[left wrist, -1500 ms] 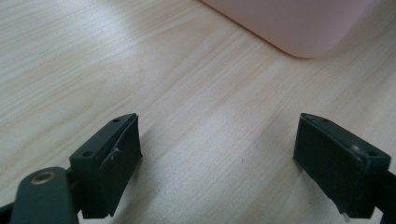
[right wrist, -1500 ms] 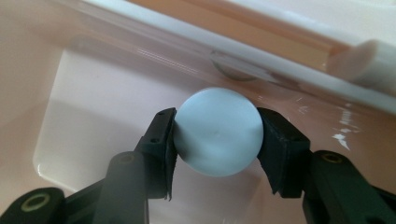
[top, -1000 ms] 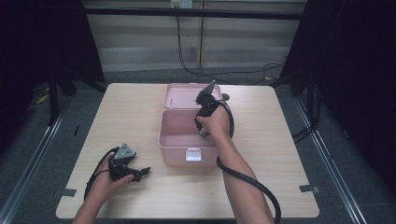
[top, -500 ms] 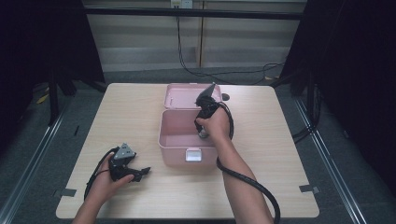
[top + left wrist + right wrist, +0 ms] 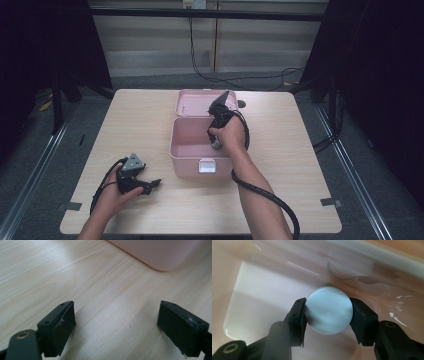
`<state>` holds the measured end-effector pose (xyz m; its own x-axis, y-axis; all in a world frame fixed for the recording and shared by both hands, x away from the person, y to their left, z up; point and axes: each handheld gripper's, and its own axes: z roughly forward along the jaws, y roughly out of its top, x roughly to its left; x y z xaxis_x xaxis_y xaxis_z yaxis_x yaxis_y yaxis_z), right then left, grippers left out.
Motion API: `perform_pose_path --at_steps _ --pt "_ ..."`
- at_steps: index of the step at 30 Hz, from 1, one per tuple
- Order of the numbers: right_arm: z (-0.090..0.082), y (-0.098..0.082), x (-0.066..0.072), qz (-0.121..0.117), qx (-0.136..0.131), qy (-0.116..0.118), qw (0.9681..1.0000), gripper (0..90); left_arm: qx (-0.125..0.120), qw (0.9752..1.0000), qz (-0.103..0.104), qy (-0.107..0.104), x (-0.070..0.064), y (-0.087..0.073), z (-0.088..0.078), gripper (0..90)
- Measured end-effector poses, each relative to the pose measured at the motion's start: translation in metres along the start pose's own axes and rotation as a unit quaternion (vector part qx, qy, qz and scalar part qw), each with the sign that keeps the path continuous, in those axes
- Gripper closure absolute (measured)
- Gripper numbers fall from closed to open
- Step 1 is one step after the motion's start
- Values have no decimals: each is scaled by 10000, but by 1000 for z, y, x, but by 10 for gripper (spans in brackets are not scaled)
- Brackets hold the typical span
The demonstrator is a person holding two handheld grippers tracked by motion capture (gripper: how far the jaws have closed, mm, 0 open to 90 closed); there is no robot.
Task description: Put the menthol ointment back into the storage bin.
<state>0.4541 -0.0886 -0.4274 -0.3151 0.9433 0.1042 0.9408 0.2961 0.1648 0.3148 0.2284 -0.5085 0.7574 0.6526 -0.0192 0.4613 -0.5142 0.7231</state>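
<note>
Pink plastic box (image 5: 200, 150) sits open on the table (image 5: 125, 130), so the right tool (image 5: 327, 313) reaches inside, jaws clamped on a pale blue round cap (image 5: 328, 312). Left tool (image 5: 116, 325) rests on the table, jaws wide apart, holding nothing.

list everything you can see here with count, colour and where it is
box: 1, pink, middle of the table, open, its lid laid back behind it
round white thing: 1, pale white, inside the box, clamped between the right gripper's jaws; what it is cannot be told
latch: 1, whitish, on the box's front wall
table: 1, light wood, under everything
tape marks: 2, grey, near the table's front corners
cables: several, black, on the floor behind the table
left gripper: 1, black, jaws apart over bare table, left of the box
right gripper: 1, black, pointing down into the box
hands: 2, one on each gripper
</note>
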Motion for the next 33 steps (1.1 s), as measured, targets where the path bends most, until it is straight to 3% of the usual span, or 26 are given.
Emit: perform_pose_path --at_steps 23,33 --pt "3 -1 0 -52 48 -22 10000 490 -12 10000 4 16 0 0 0 143" --pt "-2 -3 -1 -35 110 23 9999 430 2 10000 3 -4 0 0 0 143"
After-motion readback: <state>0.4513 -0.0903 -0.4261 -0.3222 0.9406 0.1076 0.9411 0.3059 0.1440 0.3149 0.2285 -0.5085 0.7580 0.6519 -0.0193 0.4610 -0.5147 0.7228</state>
